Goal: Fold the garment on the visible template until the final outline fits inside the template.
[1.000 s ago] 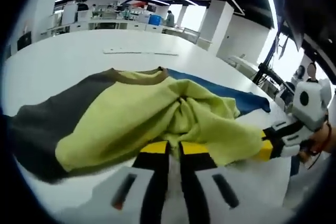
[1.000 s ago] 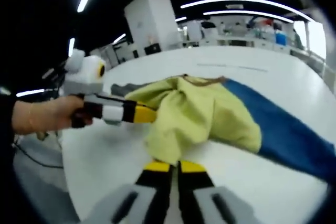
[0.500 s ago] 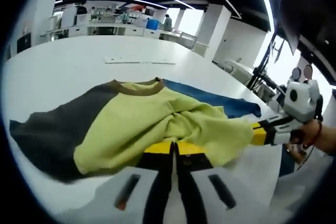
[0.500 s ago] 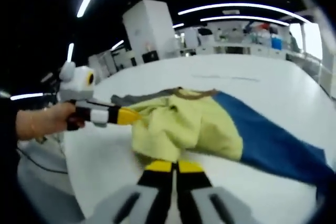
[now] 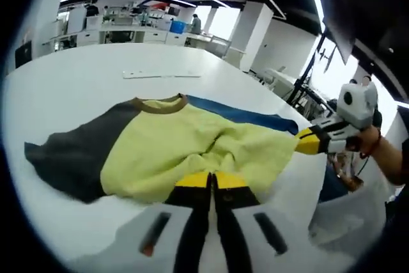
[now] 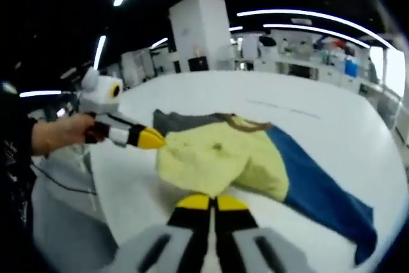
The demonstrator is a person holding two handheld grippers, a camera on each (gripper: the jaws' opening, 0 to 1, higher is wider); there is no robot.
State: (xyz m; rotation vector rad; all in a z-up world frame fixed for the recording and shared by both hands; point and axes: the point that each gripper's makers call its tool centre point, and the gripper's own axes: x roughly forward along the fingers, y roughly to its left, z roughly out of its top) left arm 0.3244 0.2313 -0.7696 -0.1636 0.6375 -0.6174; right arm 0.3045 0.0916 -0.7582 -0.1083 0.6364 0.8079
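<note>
A garment (image 5: 192, 145) with a yellow-green body, brown collar (image 5: 160, 103), dark grey sleeve (image 5: 70, 158) and blue sleeve (image 5: 243, 116) lies spread on a white table. My left gripper (image 5: 211, 179) is shut on the yellow-green hem right in front of its camera. From the right, the right gripper (image 5: 300, 143) pinches the hem's far corner. In the right gripper view, my right gripper (image 6: 209, 199) is shut on the garment (image 6: 217, 158), and the left gripper (image 6: 156, 139) grips the hem from the left. The blue sleeve (image 6: 319, 190) trails off to the right.
The white table (image 5: 77, 81) stretches far beyond the garment, with a thin pale strip (image 5: 163, 75) lying on it. A person's hand (image 5: 374, 145) holds the right gripper past the table's edge; another hand (image 6: 61, 135) holds the left one. Desks and a white pillar (image 6: 201, 30) stand behind.
The two grippers have drawn apart along the hem, so the bunched yellow-green cloth now lies flatter and wider. Both cameras have shifted with the hands.
</note>
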